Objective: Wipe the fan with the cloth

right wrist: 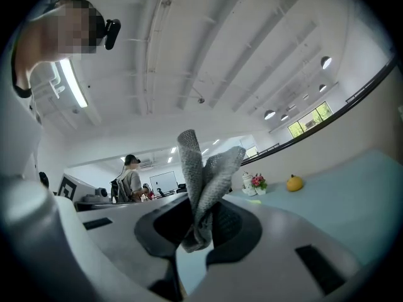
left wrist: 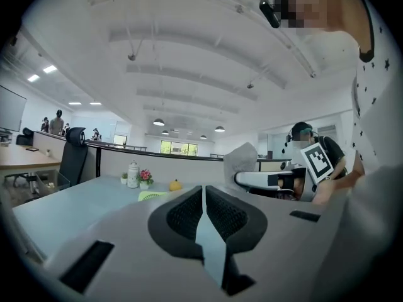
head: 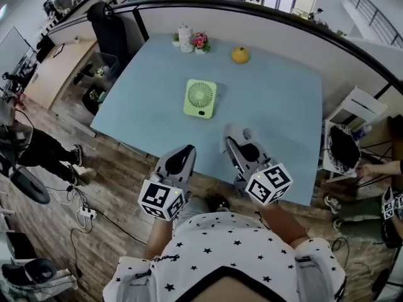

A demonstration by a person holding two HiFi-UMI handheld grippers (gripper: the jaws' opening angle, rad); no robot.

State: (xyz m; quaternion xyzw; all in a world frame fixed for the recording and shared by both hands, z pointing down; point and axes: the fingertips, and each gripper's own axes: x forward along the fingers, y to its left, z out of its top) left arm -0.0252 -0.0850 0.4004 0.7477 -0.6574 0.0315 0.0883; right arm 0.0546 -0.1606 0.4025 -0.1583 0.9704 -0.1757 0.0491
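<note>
A light green fan [head: 201, 98] lies flat in the middle of the pale blue table [head: 145, 99]. It shows low and far in the left gripper view as the fan [left wrist: 153, 195]. My right gripper [head: 234, 145] hovers over the table's near edge, shut on a grey cloth [head: 239, 133] that sticks up from its jaws. In the right gripper view the cloth [right wrist: 203, 175] is pinched in the right gripper [right wrist: 200, 222]. My left gripper [head: 186, 152] hangs just off the near edge, its jaws together and holding nothing. In its own view the left gripper [left wrist: 203, 197] is shut.
At the table's far side stand a white jar [head: 184, 38], a small flower pot [head: 200, 41] and a yellow fruit [head: 240, 55]. A black chair [head: 110, 33] is at the far left corner, a white chair [head: 349, 137] at the right. People stand around.
</note>
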